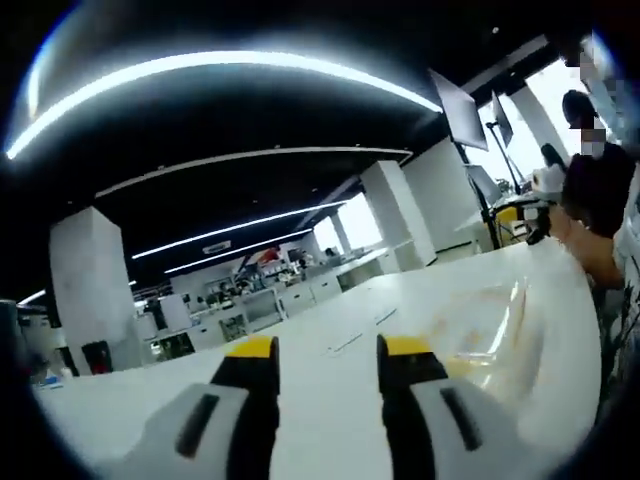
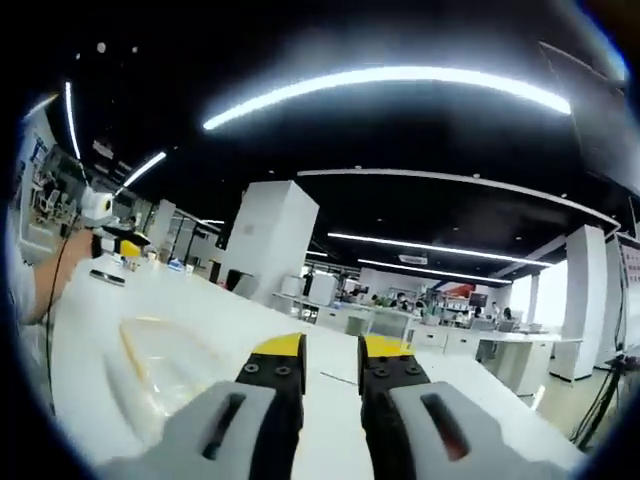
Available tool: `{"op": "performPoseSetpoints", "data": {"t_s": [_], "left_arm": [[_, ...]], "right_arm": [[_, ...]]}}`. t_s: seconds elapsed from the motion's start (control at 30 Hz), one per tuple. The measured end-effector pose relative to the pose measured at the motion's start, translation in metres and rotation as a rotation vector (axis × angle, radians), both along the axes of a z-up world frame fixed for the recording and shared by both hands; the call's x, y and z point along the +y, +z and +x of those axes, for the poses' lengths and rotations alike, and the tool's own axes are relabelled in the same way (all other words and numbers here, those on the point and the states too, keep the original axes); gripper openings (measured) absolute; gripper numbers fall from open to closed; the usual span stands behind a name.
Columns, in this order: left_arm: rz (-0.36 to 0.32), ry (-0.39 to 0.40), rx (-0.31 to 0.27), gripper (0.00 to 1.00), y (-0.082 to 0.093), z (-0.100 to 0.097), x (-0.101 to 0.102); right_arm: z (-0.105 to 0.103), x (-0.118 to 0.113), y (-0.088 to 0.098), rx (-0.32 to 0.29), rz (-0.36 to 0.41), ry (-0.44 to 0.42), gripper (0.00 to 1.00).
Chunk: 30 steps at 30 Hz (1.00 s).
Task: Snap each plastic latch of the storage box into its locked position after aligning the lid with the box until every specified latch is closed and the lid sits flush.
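Note:
A clear plastic storage box (image 1: 495, 325) with a yellowish tint lies on the white table (image 1: 330, 400), to the right of my left gripper (image 1: 328, 350) and apart from it. That gripper's jaws stand open with nothing between its yellow-tipped fingers (image 1: 250, 350). In the right gripper view the same clear box (image 2: 160, 355) lies to the left of my right gripper (image 2: 332, 350). Its jaws are apart by a narrower gap and hold nothing. Both cameras point up and across the room. I cannot make out the latches or how the lid sits.
A person (image 1: 600, 180) stands at the table's right end, with an arm (image 2: 45, 280) reaching over the table (image 2: 100, 300) near a white and yellow device (image 2: 105, 225). White pillars (image 2: 265, 240), desks and monitors (image 1: 460, 105) fill the room beyond.

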<state>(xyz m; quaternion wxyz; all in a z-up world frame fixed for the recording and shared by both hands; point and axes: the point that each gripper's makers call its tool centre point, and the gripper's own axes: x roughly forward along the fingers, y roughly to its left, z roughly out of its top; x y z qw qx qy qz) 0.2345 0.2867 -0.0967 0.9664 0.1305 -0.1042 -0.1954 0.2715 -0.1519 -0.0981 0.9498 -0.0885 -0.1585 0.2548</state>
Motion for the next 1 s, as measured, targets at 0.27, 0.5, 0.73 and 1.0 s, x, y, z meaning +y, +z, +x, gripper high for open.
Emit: {"op": "performPoseSetpoints", "data": {"t_s": [0.27,0.5,0.73,1.0], "left_arm": [[-0.117,0.274,-0.115,0.39,-0.020,-0.001,0.052],[-0.081,0.347,-0.085,0.46,-0.034,0.002,0.068],[-0.115,0.371,-0.123,0.46,-0.029,0.000,0.077],[-0.111,0.369,-0.112,0.46,-0.032,0.002,0.077]], "right_arm": [[0.005,-0.024,-0.034,-0.023,0.044,-0.076,0.20],[0.017,-0.031,-0.050,0.032,0.017,-0.150,0.20],[0.018,-0.027,-0.052,0.020,-0.024,-0.156,0.21],[0.020,-0.027,-0.054,0.023,-0.034,-0.167,0.21]]}}
